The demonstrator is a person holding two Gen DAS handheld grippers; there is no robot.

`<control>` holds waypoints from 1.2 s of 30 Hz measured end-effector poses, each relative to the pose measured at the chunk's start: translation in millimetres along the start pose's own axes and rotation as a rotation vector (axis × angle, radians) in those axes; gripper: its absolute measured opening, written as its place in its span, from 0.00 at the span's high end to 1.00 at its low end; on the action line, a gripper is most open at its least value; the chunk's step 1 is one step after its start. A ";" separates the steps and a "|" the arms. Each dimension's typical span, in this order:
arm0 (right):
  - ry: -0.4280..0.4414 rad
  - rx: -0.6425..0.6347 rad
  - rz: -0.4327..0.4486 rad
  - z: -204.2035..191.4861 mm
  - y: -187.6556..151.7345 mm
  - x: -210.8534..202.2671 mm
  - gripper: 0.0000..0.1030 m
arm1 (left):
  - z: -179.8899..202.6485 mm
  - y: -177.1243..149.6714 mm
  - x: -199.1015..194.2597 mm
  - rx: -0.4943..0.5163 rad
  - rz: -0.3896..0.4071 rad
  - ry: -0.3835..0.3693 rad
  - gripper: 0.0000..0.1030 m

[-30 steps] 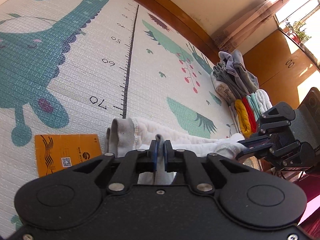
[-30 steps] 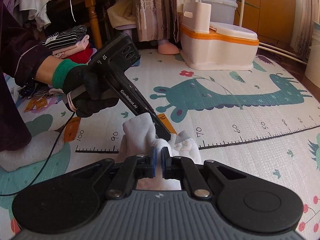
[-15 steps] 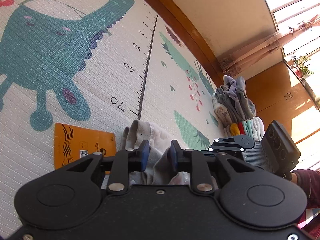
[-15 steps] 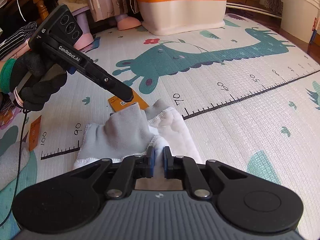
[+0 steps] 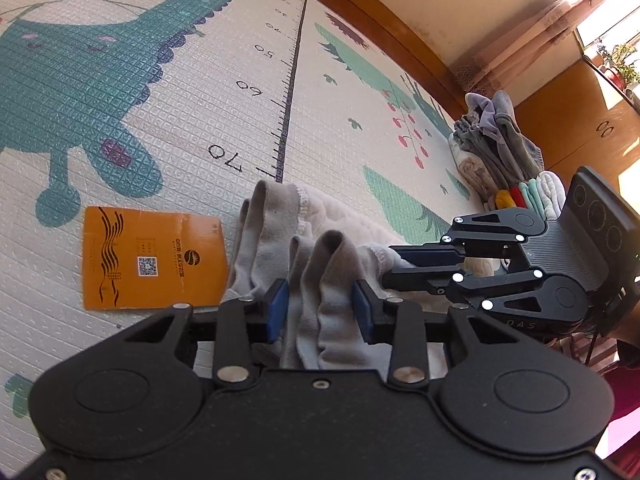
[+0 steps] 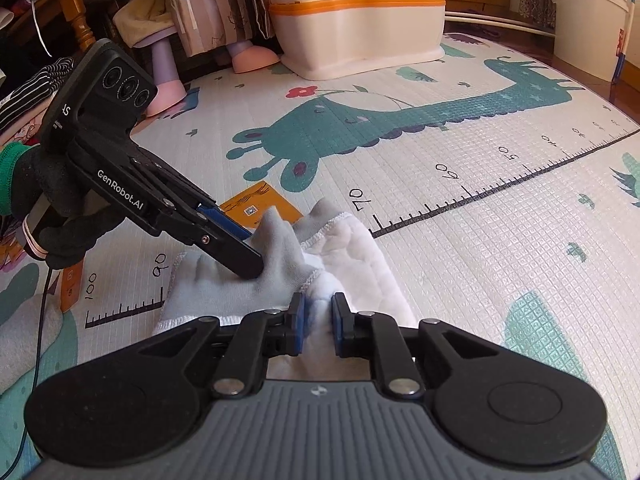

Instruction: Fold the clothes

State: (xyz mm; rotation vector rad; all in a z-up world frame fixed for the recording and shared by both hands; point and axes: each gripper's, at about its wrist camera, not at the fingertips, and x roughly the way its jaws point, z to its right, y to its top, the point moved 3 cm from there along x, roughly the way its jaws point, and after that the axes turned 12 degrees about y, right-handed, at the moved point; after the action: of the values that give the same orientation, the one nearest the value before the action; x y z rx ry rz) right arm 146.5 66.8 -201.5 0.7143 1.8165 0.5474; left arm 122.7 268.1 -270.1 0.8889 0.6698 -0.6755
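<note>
Pale grey, white-lined small garment [image 5: 320,276] lies bunched on the patterned foam play mat [image 5: 180,112], beside an orange paper packet [image 5: 148,260]. Left gripper [image 5: 320,308] released, blue pads apart, cloth folds standing loosely between. Right gripper [image 6: 318,318] parted around the white hem; contact uncertain, probably not pinching.
</note>
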 end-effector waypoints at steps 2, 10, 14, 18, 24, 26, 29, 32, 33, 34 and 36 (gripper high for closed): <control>0.002 -0.003 0.002 -1.0 -0.9 -0.5 0.82 | -0.2 -1.2 0.7 0.001 0.002 0.015 0.70; -0.002 0.026 0.057 4.5 -0.1 -64.4 0.67 | 48.6 -1.7 -33.8 0.293 0.107 0.079 0.90; -0.067 0.020 0.068 3.8 -22.9 -108.1 0.67 | 74.2 9.1 -48.1 0.377 0.175 0.041 0.91; -0.103 0.005 0.077 -6.8 -43.2 -126.1 0.65 | 95.0 28.2 -59.1 0.452 0.248 0.011 0.91; -0.099 -0.007 0.080 -7.4 -44.8 -111.0 0.58 | 71.4 52.7 -42.2 0.438 0.271 0.068 0.99; -0.089 -0.036 0.074 -10.4 -41.8 -101.0 0.58 | 58.6 50.3 -38.4 0.400 0.257 0.080 0.99; -0.075 -0.062 0.061 -15.1 -42.7 -84.4 0.56 | 47.5 41.9 -31.7 0.381 0.234 0.101 0.99; -0.073 -0.079 0.019 -16.7 -51.3 -65.0 0.53 | 33.5 35.9 -23.6 0.347 0.207 0.129 0.99; -0.076 -0.079 0.008 -16.2 -53.7 -59.6 0.53 | 28.4 34.3 -21.1 0.331 0.198 0.138 0.99; -0.079 -0.077 0.003 -15.7 -54.5 -56.8 0.53 | 27.0 33.4 -19.3 0.325 0.191 0.146 0.99; -0.084 -0.076 0.001 -15.9 -53.8 -55.7 0.52 | 24.5 31.9 -15.8 0.313 0.179 0.161 0.97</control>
State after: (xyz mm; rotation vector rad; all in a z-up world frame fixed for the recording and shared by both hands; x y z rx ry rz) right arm 134.7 -11.1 -194.8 0.6777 1.7083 0.5755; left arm 143.0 265.7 -232.0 1.2882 0.6275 -0.5594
